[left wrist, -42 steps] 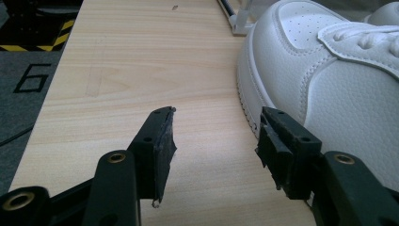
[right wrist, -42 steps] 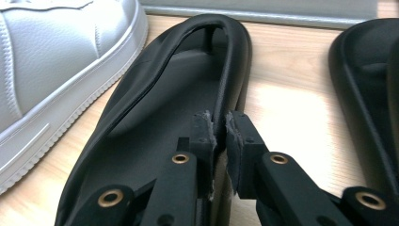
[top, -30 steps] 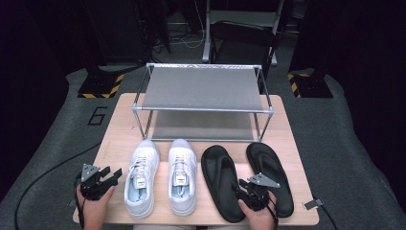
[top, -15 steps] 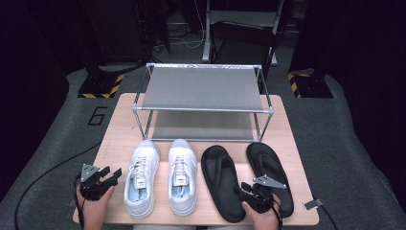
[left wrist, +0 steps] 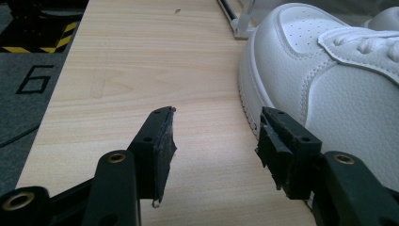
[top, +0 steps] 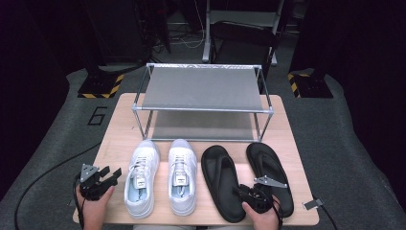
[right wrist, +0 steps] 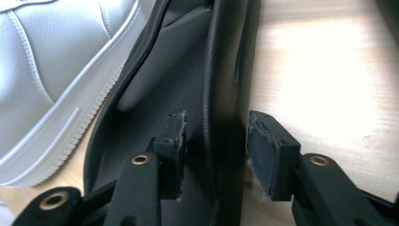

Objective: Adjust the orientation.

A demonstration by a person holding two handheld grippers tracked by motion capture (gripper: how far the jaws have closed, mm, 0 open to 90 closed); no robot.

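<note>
Two black flip-flops lie side by side at the table's front right, the left flip-flop (top: 219, 177) and the right flip-flop (top: 265, 165). My right gripper (top: 243, 190) sits at the heel end of the left one. In the right gripper view its open jaws (right wrist: 216, 132) straddle the raised right rim of that flip-flop (right wrist: 155, 84); they have just been opening, and the pads stand off the rim. My left gripper (top: 113, 172) rests open on bare wood left of the white sneakers (top: 142, 175), nothing between its jaws (left wrist: 216, 129).
A second white sneaker (top: 182, 175) stands beside the first, toes toward a two-tier metal shoe rack (top: 203, 88) at the back of the wooden table (top: 119, 124). The left sneaker's toe (left wrist: 329, 84) lies just right of my left jaws. A small grey tag (top: 313, 203) lies at the front right corner.
My right gripper has shifted slightly toward the table's near edge at the flip-flop's heel. The left gripper and all the shoes have stayed where they were.
</note>
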